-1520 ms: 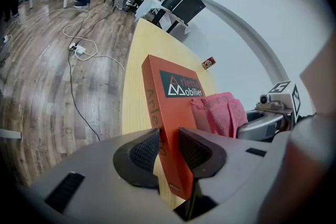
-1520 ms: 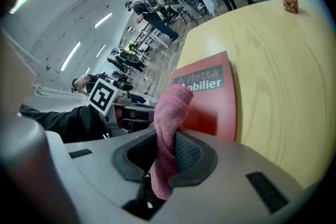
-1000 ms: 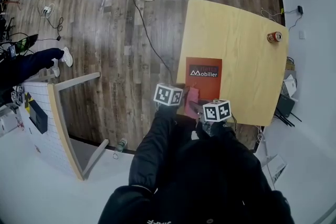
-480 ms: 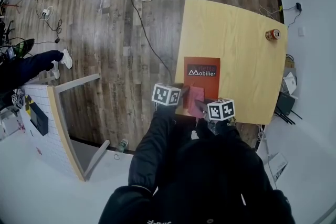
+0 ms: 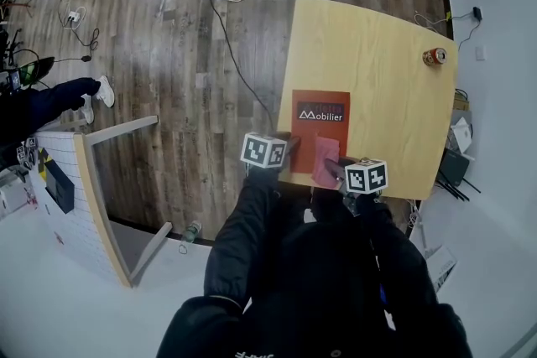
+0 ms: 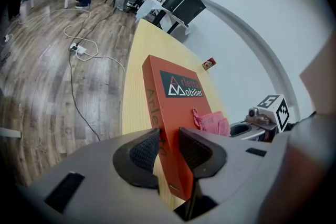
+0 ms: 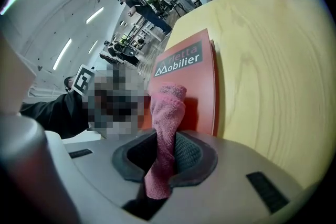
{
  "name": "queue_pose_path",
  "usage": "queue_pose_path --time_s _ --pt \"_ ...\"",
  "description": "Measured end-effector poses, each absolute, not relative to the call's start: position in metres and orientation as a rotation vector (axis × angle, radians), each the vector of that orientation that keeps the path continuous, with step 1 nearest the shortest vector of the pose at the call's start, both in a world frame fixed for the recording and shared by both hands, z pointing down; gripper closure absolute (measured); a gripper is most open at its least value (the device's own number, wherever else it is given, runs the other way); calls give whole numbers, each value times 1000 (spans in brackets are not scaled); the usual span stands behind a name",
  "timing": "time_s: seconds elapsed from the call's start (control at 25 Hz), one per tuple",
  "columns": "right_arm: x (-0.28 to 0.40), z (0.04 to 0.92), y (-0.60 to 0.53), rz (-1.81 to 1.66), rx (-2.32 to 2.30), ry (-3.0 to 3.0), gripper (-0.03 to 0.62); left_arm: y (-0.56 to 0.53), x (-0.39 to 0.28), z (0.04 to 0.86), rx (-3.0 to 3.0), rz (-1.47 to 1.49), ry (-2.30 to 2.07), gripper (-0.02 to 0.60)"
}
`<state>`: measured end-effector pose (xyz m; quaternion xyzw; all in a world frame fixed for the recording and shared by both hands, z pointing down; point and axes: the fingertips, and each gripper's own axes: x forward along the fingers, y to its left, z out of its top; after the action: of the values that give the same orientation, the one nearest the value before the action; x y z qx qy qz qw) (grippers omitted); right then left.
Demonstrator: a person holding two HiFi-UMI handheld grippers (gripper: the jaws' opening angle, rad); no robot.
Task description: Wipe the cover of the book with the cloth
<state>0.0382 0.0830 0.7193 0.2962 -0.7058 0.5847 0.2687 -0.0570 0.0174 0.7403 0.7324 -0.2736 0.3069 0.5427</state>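
Right gripper [image 7: 164, 153], clamped on pink cloth [image 5: 325, 160], had dragged it rightward across the book [image 5: 322, 115] cover's near end. Left gripper [image 6: 169, 150] pinched the book's edge, steadying it; wiping looked under way.

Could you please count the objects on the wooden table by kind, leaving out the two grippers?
book: 1
cloth: 1
can: 1
Total: 3
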Motion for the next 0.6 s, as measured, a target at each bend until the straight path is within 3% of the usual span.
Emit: queue_pose_path --time_s 0.6 --pt "92 708 87 1558 911 -1930 516 18 -59 736 1736 721 -757 451"
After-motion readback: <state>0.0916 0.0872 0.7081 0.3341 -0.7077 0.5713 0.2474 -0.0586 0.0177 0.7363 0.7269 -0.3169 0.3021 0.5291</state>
